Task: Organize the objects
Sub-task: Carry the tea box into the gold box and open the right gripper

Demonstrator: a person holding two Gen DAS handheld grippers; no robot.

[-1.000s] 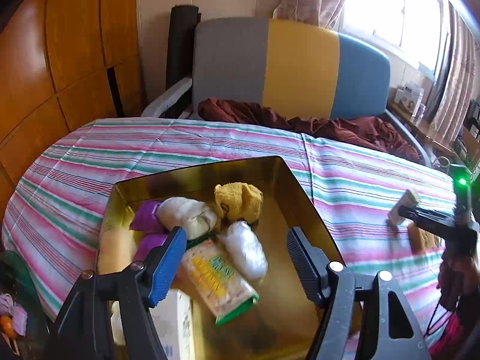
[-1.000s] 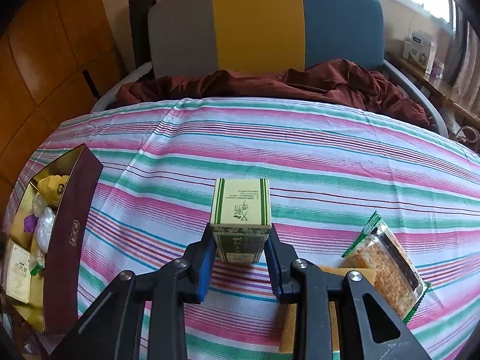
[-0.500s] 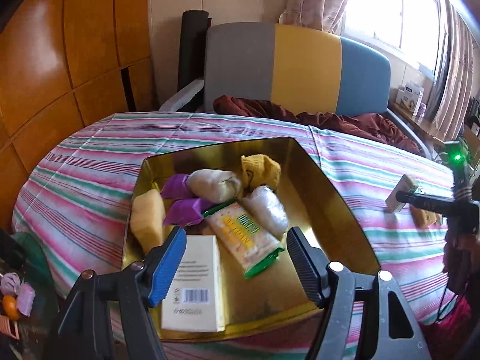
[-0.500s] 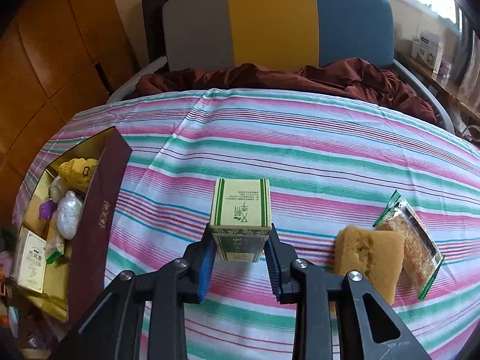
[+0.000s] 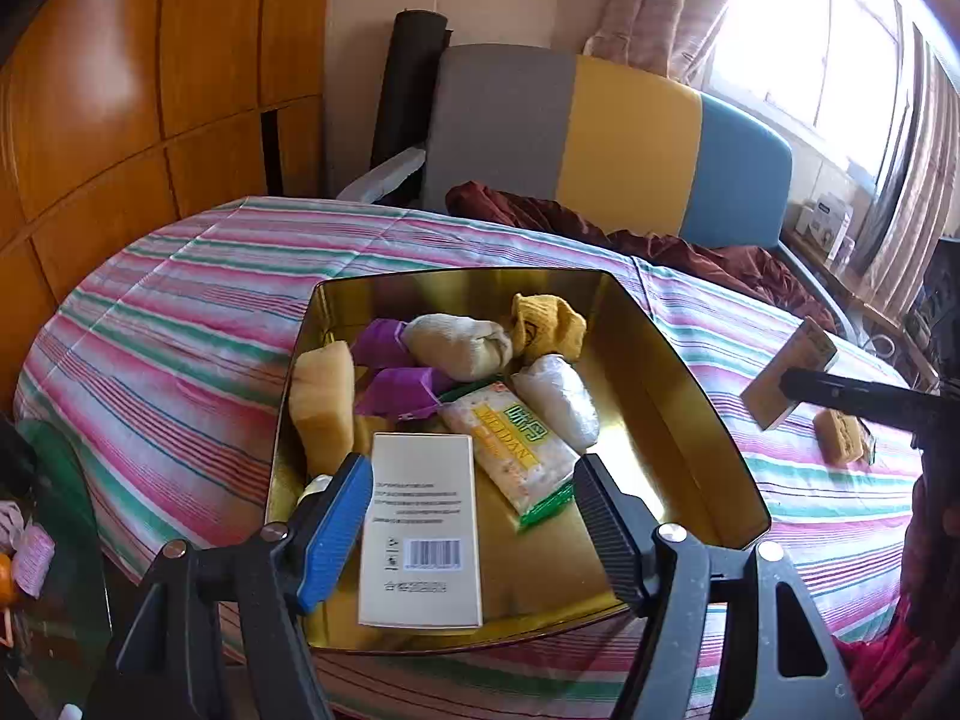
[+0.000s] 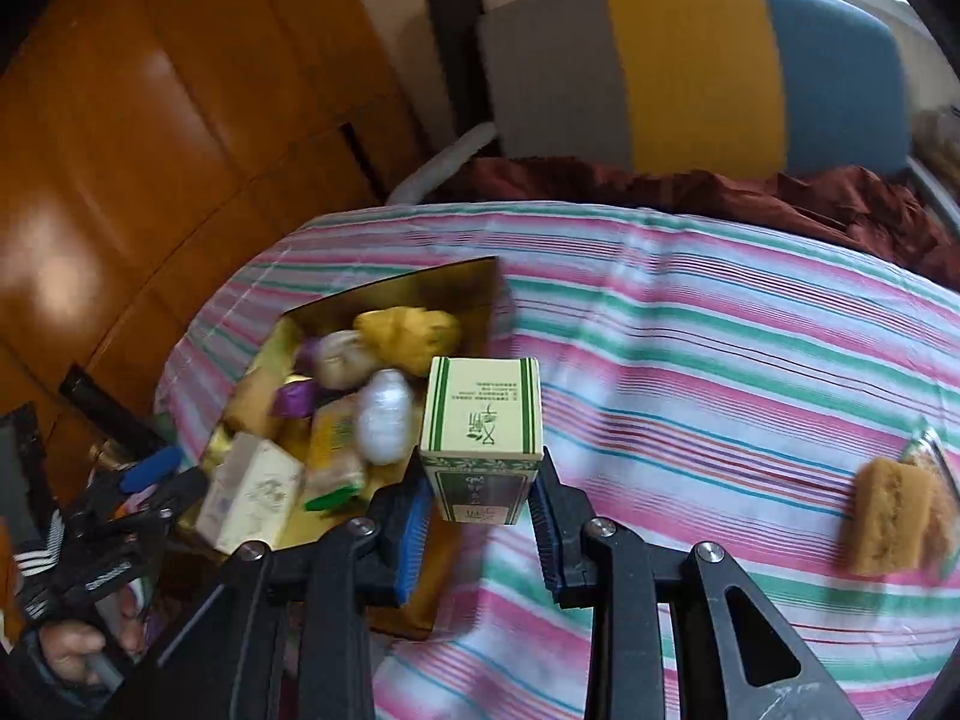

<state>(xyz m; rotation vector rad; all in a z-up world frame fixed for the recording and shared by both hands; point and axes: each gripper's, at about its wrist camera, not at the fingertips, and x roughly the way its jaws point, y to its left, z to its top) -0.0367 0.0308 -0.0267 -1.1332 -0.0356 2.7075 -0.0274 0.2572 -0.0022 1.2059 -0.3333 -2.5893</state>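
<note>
A gold-lined box [image 5: 678, 396] sits on the striped cloth and holds a white carton [image 5: 420, 528], a snack packet [image 5: 516, 450], a sponge [image 5: 321, 396], purple wrappers and rolled cloths. My left gripper [image 5: 474, 510] hangs open above the box's near end, with nothing between its fingers. My right gripper [image 6: 480, 516] is shut on a green-and-cream box [image 6: 483, 432], held in the air beside the gold-lined box [image 6: 456, 282]. In the left wrist view that green-and-cream box [image 5: 786, 372] shows at the right, off the cloth.
A yellow sponge [image 6: 888, 516] lies on the striped cloth [image 6: 720, 360] at the right, against a clear-wrapped snack. A grey, yellow and blue chair [image 5: 600, 138] with dark red cloth stands behind the table. Wooden panels [image 5: 120, 90] line the left wall.
My right gripper has carried the green-and-cream box up and left, close to the gold-lined box. My left gripper has drawn back, so the white carton and the box's near end show.
</note>
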